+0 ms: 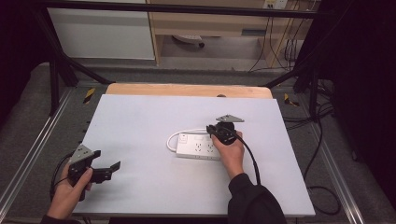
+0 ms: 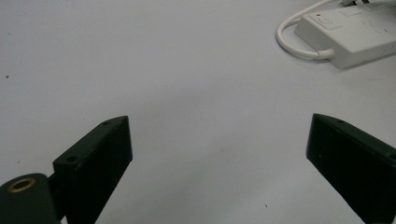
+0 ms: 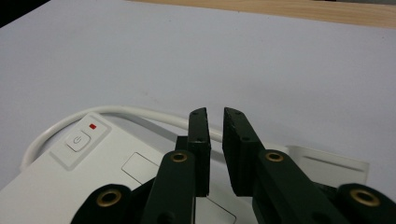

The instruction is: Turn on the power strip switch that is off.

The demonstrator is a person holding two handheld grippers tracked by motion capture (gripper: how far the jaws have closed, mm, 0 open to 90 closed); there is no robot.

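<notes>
White table [image 1: 140, 121]: power strip [image 1: 198, 145] right of centre, cord looped at its left end. Right gripper [image 1: 219, 133] above strip, jaws nearly together, nothing between. Left gripper [image 1: 106, 171] near front-left edge, jaws wide apart, empty.

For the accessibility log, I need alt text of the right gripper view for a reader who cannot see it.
The right tongs, black jaws nearly closed with a thin gap and nothing visibly between them, hover over a white power strip on a pale table. The strip has a power button with a red light, and its white cable curves behind.
</notes>
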